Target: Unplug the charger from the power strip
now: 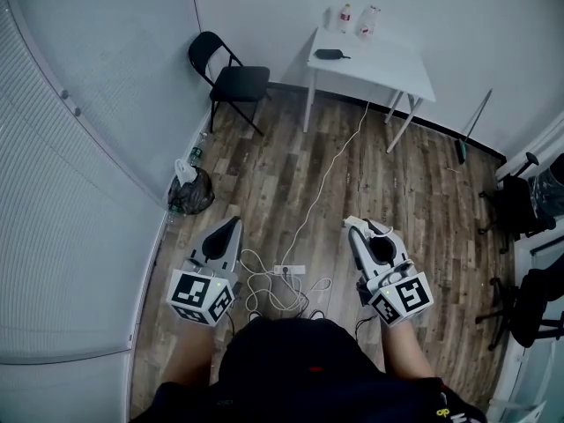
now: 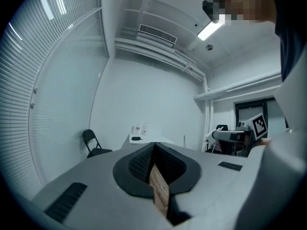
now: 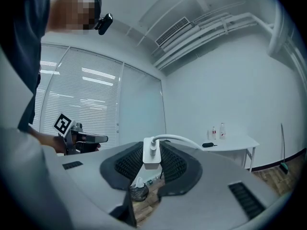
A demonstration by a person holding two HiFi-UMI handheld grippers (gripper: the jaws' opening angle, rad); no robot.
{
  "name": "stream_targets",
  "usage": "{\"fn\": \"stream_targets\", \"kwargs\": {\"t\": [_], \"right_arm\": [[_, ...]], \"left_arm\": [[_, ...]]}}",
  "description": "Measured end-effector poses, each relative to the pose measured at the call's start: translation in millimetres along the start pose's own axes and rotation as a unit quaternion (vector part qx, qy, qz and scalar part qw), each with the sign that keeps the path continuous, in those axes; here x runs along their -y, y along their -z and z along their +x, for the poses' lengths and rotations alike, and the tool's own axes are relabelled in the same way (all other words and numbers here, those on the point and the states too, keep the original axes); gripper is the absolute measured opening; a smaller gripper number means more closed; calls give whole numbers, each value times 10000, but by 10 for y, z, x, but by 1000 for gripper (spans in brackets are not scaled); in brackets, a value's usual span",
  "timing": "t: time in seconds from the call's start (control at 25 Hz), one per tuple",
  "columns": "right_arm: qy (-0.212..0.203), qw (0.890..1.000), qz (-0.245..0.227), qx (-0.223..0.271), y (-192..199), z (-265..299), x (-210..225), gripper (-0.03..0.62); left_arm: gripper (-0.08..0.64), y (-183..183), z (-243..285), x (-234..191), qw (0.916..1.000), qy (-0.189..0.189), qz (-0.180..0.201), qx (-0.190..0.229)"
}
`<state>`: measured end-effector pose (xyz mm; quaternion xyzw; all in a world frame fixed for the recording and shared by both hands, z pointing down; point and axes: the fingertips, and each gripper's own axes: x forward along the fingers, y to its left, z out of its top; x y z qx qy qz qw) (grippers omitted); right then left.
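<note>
Dark clothing [image 1: 300, 359] on the person is filling the bottom of the head view, and just ahead of it the left gripper [image 1: 233, 222] and the right gripper [image 1: 353, 226] are pointing level, well above the floor [image 1: 414, 192]. The right gripper's jaws are clamping the white charger [image 3: 151, 158] by its two flat sides, and its white cable [image 3: 184, 140] is arching away toward the desk [image 1: 388, 70]. The left gripper's jaws are sitting together with nothing between them.

The power strip [image 1: 289, 270] is lying on the floor between the two grippers, among loose white cable loops [image 1: 264, 291]. With the charger this far above the strip, the plug is most likely already out.

Doing this step well means gripping the charger body firmly rather than pulling on its cable. It also means carrying it clear without snagging the loops below or dragging the strip. If the strip starts lifting, the empty left gripper is free to pin it down.

Counting what is showing:
- two grippers
- one charger
- one power strip
- one desk, with two bottles [image 1: 357, 18] and one black item [image 1: 330, 55] on it
- one black folding chair [image 1: 231, 77]
- one dark bag [image 1: 190, 192] by the wall
</note>
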<state>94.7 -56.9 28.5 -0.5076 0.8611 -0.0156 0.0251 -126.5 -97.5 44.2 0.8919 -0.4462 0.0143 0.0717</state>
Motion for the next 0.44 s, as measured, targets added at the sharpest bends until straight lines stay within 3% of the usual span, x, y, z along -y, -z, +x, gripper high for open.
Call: {"fn": "stream_targets", "kwargs": {"t": [0.44], "right_arm": [[-48, 9999, -42, -129, 91, 23, -150, 109]], "left_arm": [[18, 80, -66, -140, 9999, 71, -64, -54]]}}
